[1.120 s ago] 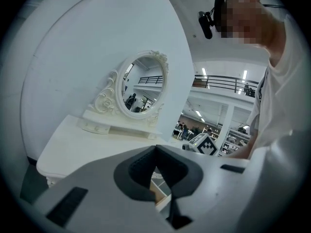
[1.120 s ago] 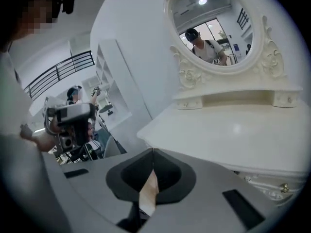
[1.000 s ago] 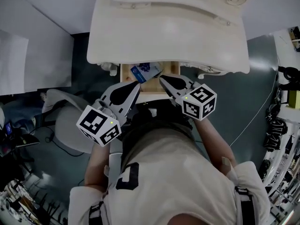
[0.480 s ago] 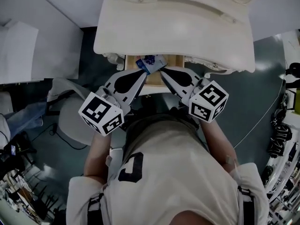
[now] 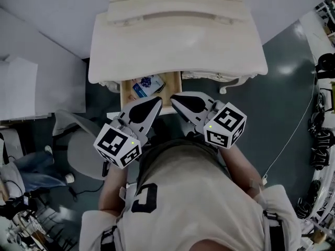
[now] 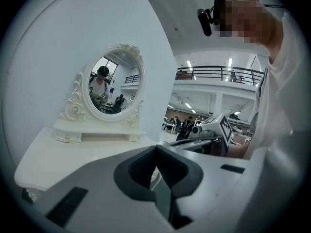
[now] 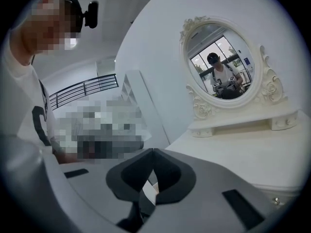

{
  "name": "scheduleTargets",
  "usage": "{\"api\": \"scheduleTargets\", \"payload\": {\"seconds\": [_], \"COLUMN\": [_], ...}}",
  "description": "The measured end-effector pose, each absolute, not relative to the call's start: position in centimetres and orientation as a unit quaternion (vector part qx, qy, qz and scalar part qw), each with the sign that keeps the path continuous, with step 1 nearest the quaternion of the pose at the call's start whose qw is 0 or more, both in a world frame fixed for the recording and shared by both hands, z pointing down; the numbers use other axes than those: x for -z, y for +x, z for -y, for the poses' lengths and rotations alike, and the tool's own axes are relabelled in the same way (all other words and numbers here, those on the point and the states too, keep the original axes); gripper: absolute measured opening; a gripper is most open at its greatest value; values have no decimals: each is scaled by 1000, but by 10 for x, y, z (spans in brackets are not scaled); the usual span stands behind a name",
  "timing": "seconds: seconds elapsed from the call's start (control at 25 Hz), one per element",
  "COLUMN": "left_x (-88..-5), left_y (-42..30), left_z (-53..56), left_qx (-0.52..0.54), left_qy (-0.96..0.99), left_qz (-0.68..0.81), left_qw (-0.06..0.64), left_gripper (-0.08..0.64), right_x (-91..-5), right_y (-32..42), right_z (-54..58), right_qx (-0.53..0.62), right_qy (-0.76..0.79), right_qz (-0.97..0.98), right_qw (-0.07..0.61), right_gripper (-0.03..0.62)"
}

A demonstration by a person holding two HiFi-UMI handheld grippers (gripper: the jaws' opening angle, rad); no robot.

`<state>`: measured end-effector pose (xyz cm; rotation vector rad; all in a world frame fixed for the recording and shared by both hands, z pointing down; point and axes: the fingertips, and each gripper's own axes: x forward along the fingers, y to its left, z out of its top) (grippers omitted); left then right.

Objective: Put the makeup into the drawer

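Observation:
The makeup, a blue and white packet (image 5: 146,84), lies in the open wooden drawer (image 5: 171,83) under the front edge of the cream dressing table (image 5: 178,41). My left gripper (image 5: 158,102) and right gripper (image 5: 173,97) hover side by side just in front of the drawer, tips pointing at it and apart from the packet. Both are shut with nothing between their fingers. In the left gripper view the left gripper (image 6: 155,147) has its jaws meeting, and the right gripper (image 7: 153,150) shows the same in its own view. Neither gripper view shows the drawer or the packet.
An oval mirror (image 6: 114,87) (image 7: 223,65) stands at the back of the bare tabletop (image 6: 73,152). A grey stool (image 5: 82,151) sits left of the person. White panels (image 5: 21,88) stand further left, and a thin cable (image 5: 285,140) runs over the dark floor at the right.
The packet, earlier right at the tips of both grippers, now lies in the drawer on its own. Both grippers have drawn back from it and risen.

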<state>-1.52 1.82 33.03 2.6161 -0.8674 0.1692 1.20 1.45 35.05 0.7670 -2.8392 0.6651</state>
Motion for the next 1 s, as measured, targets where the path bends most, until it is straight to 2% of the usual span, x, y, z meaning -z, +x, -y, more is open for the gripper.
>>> {"api": "scheduleTargets", "payload": {"seconds": [0.52,1.0], "left_x": [-320,-319], "left_y": [90,99], "left_z": [-78,-114], "left_qx": [-56,-66], "left_qy": [926,905], "left_qz": [326,376], "left_qw": [181,188], "left_gripper": [57,57], "right_x": [-341,-345], "right_y": [116,130], "right_z": [-68,-95], "right_qx": [-219,-233], "right_qy": [243,201], "right_qz": [944,951], "right_qw": [44,40], "right_gripper": [28,28]}}
